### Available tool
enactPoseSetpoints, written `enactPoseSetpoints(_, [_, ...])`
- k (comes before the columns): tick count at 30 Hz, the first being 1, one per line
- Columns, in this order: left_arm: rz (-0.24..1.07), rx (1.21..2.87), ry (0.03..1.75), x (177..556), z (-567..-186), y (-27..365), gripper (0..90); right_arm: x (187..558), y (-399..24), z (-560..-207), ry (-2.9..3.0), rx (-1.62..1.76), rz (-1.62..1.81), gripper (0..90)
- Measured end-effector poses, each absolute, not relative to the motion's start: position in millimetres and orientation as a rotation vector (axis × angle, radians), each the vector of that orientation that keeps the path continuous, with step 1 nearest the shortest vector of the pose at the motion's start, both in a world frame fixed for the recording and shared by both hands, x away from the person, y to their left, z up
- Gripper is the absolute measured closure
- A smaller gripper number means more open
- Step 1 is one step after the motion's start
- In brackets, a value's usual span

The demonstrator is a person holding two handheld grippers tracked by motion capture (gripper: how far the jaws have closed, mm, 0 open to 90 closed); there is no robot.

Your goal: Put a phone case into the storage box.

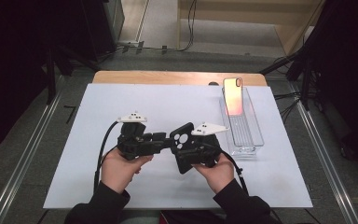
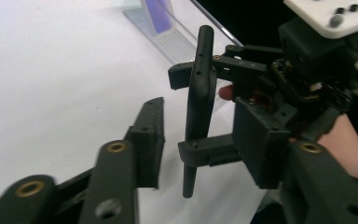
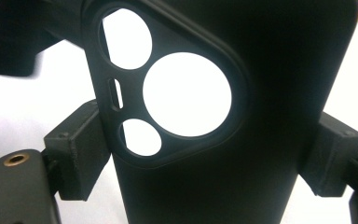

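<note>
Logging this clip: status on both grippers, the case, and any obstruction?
Right gripper shut on black phone case, held off the table. Left gripper open, jaws either side of the case edge. Phone propped in clear tray, well clear.

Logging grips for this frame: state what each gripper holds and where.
Right gripper clamps the black phone case across its two long side edges, below the camera cutout. Left gripper is open, holding nothing.

txt: none legible | labels/brands/nos: none | signs: none

Bright white table [image 1: 168, 100], dark surroundings, soft shadows, blurred foreground in gripper views
</note>
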State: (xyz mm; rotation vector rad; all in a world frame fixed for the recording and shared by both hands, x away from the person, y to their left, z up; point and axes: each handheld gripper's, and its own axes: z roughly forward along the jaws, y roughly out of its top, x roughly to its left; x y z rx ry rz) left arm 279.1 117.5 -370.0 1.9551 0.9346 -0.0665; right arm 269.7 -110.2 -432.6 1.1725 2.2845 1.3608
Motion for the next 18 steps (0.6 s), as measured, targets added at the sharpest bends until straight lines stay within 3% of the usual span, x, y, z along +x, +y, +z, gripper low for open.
enactPoseSetpoints(7, [-0.04,1.961,0.83,279.7,-372.8,128.6,39.0,275.1,-121.7,-430.0,2.32,1.132,1.389,13.2])
enactPoseSetpoints(18, [-0.043,2.033,0.707,278.6,-391.8,142.7,33.7,278.6,-138.6,-419.2,2.397,1.035,1.47,13.1])
